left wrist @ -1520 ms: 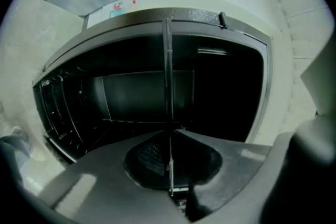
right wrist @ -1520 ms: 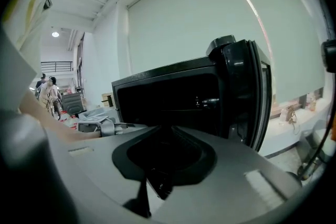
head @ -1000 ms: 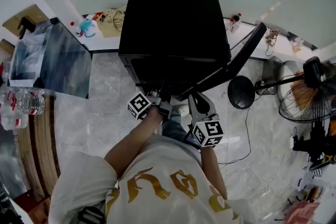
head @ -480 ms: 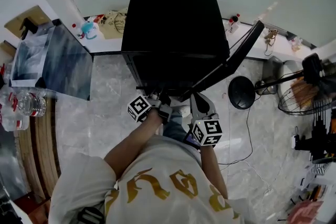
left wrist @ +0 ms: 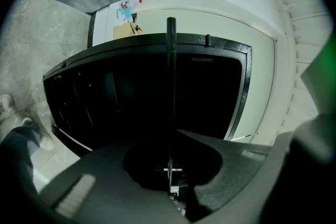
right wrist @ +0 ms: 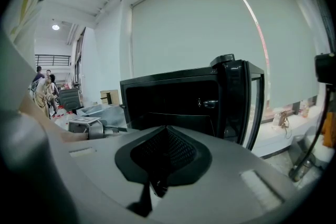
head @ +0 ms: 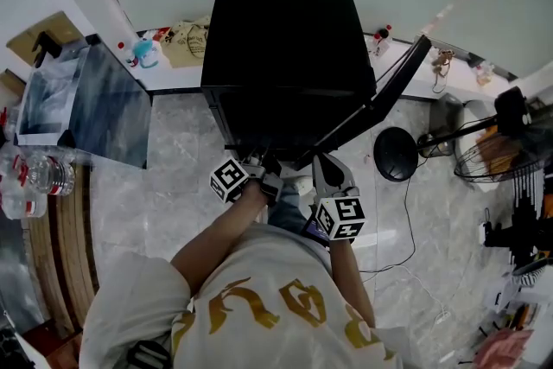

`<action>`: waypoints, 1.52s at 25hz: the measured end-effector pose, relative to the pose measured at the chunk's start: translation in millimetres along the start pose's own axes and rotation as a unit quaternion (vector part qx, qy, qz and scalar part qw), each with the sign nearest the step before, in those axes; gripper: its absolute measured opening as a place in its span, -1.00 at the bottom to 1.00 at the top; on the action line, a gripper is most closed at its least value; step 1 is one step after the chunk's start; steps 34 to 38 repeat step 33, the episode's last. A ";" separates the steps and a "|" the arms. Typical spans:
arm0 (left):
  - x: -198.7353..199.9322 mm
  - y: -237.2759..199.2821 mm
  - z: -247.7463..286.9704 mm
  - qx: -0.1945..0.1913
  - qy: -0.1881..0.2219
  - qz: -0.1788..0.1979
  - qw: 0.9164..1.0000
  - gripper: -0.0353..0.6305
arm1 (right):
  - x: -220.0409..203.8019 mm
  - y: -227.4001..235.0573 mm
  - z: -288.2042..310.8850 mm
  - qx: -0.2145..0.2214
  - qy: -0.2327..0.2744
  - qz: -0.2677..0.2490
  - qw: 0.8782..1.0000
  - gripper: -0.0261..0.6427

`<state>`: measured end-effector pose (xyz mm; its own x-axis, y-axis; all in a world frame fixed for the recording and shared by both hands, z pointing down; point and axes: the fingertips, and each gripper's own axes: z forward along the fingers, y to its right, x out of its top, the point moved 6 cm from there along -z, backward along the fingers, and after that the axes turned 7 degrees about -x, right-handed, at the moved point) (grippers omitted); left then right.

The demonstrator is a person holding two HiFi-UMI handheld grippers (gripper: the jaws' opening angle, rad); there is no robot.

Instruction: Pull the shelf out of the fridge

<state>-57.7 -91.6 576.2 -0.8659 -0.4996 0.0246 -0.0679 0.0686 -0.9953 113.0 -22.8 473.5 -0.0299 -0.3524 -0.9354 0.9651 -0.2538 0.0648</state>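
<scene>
The black fridge (head: pixel 281 39) stands against the wall, its door (head: pixel 380 104) swung open to the right. My left gripper (head: pixel 263 167) is at the front of the open cabinet. In the left gripper view the shelf (left wrist: pixel 170 86) shows edge-on as a thin dark line that runs out of the fridge (left wrist: pixel 105 92) into my left gripper (left wrist: pixel 170 191), whose jaws are shut on its front edge. My right gripper (head: pixel 327 173) hovers just right of it, in front of the fridge (right wrist: pixel 173 102) and beside the door (right wrist: pixel 247 102). The right gripper (right wrist: pixel 157 186) is shut on nothing.
A grey glass case (head: pixel 95 99) sits on the floor at the left, with water bottles (head: pixel 34 173) beside it. A round black stand base (head: pixel 397 151) and a floor fan (head: pixel 497 155) are on the right. A cable (head: pixel 406 220) trails over the marble floor. Small items line the sill (head: pixel 177 34).
</scene>
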 end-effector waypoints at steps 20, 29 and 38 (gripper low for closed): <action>-0.3 0.0 0.1 0.004 0.000 -0.014 1.000 -0.85 | -0.5 -0.5 2.6 -0.002 -0.005 0.002 1.000 -0.87; -0.1 -0.4 0.3 0.004 0.000 -0.019 1.000 -0.85 | -1.1 -0.5 3.4 -0.003 -0.006 0.004 1.000 -0.87; -0.5 1.1 0.1 0.004 0.000 -0.022 1.000 -0.85 | -1.6 -0.9 3.5 -0.003 -0.008 0.002 1.000 -0.87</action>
